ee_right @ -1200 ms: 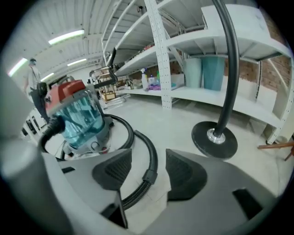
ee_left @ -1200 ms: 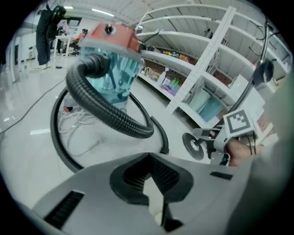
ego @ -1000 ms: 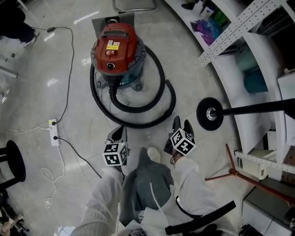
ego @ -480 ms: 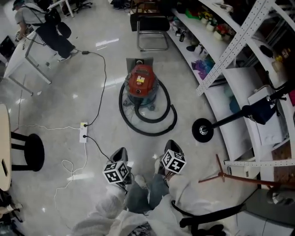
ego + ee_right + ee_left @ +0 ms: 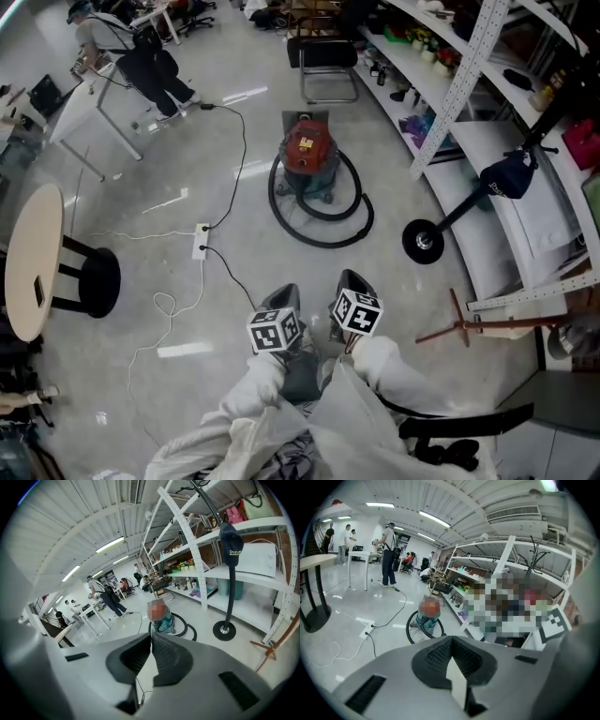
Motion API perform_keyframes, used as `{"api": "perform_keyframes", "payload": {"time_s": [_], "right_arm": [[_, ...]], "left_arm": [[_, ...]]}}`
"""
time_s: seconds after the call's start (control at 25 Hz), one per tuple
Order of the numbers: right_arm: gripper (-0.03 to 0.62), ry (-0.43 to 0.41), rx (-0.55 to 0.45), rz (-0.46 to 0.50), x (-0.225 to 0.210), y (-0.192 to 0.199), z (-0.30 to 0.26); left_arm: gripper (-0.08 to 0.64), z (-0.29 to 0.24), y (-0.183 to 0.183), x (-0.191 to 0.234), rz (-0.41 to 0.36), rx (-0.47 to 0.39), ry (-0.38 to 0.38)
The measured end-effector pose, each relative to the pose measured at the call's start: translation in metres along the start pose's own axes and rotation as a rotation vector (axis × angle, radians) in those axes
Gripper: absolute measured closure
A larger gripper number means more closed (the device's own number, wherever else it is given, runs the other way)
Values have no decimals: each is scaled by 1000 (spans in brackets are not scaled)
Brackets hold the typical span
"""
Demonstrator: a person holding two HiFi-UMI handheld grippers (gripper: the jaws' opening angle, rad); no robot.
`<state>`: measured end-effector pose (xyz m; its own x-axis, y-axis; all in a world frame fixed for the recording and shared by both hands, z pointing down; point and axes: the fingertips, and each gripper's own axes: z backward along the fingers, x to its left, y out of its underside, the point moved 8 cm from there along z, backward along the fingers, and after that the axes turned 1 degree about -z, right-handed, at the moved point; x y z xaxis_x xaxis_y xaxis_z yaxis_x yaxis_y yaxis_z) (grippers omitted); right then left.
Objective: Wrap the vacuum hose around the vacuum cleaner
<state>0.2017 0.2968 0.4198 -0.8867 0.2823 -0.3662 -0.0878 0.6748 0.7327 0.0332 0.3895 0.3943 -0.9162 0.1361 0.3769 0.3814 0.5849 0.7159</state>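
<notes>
The red and teal vacuum cleaner [image 5: 307, 150] stands on the floor well ahead of me, its black hose [image 5: 323, 225] lying in loops around its base. Both gripper views show it small and far off, as the vacuum cleaner [image 5: 429, 613] and the vacuum cleaner [image 5: 159, 616] with the hose [image 5: 185, 630] curled beside it. My left gripper [image 5: 281, 300] is held close to my body, its tips together and empty. My right gripper [image 5: 352, 283] is beside it; its jaws are closing, the tips meet, and nothing is between them. Neither gripper touches the hose.
A power strip [image 5: 201, 241] with trailing cables lies left of the vacuum. A round table [image 5: 33, 258] and a black stool [image 5: 89, 281] stand at far left. White shelving [image 5: 487, 169] runs along the right, with a black round-based stand [image 5: 424, 241] and a chair [image 5: 328, 61] behind.
The view has pulled back and upward, so the vacuum now looks much farther away. Both grippers stay near my body. The right jaws, apart a second ago, are now together.
</notes>
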Motion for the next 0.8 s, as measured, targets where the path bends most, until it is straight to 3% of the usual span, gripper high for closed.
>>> {"api": "perform_keyframes", "payload": {"time_s": [0.2, 0.64, 0.8], "right_arm": [[572, -66, -18, 29, 16, 21, 64], [572, -139, -159, 103, 62, -9, 119], [573, -157, -176, 152, 76, -9, 128]], "left_arm": [[558, 57, 25, -20, 31, -30, -47], [558, 107, -10, -26, -54, -143, 22], [558, 110, -12, -33, -77, -144, 30]]}}
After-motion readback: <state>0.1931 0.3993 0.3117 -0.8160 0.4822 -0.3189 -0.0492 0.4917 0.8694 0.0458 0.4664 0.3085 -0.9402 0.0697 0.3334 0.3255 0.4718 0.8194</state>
